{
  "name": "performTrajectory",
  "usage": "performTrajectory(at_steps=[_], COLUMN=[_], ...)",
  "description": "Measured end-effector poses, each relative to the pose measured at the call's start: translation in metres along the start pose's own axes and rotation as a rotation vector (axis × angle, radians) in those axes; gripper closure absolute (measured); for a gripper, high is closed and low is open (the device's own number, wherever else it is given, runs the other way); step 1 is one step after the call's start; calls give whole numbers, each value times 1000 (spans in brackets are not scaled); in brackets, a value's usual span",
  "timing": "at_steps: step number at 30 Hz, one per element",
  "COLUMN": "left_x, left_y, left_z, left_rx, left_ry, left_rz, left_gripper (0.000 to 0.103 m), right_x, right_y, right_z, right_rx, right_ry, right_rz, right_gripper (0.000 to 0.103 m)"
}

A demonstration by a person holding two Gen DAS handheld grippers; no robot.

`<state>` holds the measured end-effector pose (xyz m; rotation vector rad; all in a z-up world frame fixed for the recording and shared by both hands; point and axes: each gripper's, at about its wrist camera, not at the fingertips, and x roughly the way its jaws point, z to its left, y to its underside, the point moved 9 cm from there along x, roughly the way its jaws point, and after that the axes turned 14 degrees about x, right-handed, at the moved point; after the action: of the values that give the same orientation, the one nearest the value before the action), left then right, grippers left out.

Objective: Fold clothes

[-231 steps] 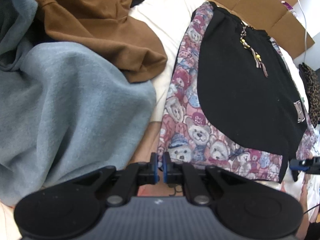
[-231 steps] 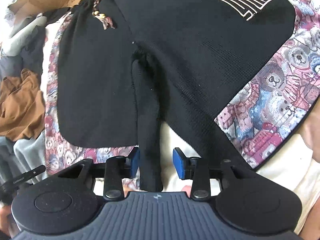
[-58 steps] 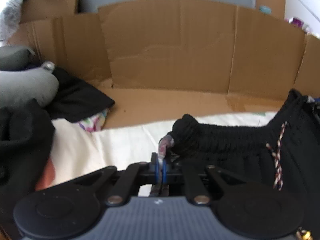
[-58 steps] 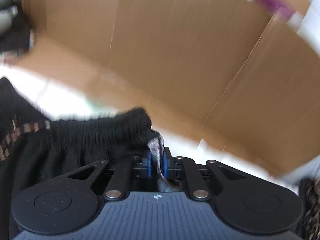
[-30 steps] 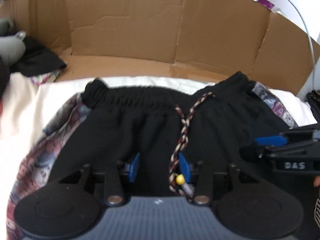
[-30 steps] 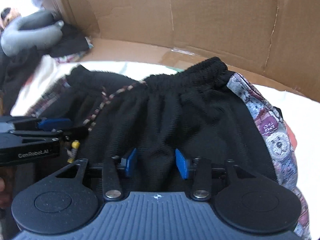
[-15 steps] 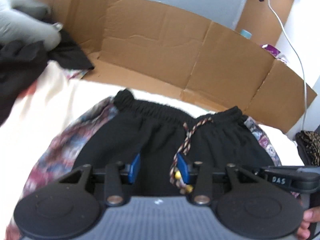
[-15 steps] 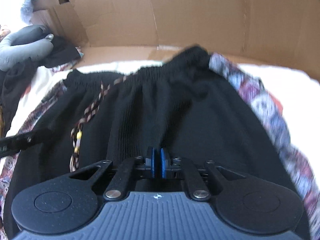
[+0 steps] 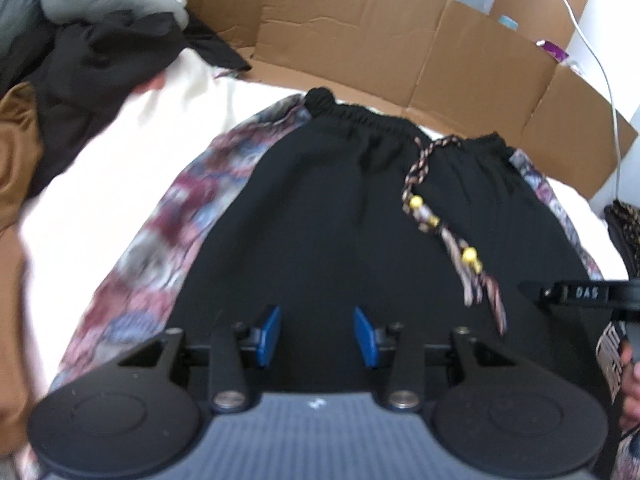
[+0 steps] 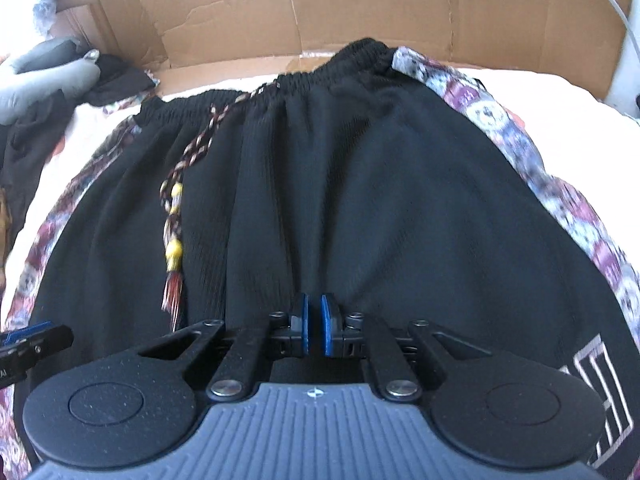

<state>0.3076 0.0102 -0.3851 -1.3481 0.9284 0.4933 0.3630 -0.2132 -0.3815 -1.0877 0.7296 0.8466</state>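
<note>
Black shorts (image 9: 340,216) with teddy-bear print side panels lie flat on a cream sheet, waistband toward the cardboard. A braided drawstring (image 9: 436,216) with yellow beads lies on the front. My left gripper (image 9: 316,334) is open and empty, held over the left half of the shorts. In the right wrist view the shorts (image 10: 380,184) fill the frame, and my right gripper (image 10: 314,328) is shut with nothing visibly between its pads, low over the black fabric. The right gripper also shows in the left wrist view (image 9: 580,292).
A cardboard wall (image 9: 400,40) stands behind the waistband. A pile of black, brown and grey clothes (image 9: 60,80) lies at the left. A leopard-print item (image 9: 626,232) sits at the right edge. A white cable (image 9: 592,40) hangs at the back right.
Both grippers let go of the waistband corners and drew back over the shorts. The left stays open; the right shut about half a second ago. The left view has pulled further back.
</note>
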Motion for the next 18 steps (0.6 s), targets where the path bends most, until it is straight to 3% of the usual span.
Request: performTrajectory(at_steps=[5, 7, 9, 12, 18], left_x=[-12, -13, -16, -25, -68], left_y=[29, 38, 43, 48, 56], left_z=[1, 0, -2, -2, 15], left_rx=[29, 53, 72, 73, 52], left_ry=[0, -3, -9, -18, -42], left_rz=[30, 37, 34, 43, 13], left_gripper=[60, 60, 60, 65, 65], right_x=[-15, -20, -28, -48, -88], right_y=[24, 33, 40, 39, 38], right_z=[-6, -9, -11, -13, -22], right_rx=[3, 12, 19, 46, 108], right_ry=[25, 33, 38, 30, 23], right_rz=[13, 23, 26, -15, -49], right_gripper=[95, 85, 81, 80, 79])
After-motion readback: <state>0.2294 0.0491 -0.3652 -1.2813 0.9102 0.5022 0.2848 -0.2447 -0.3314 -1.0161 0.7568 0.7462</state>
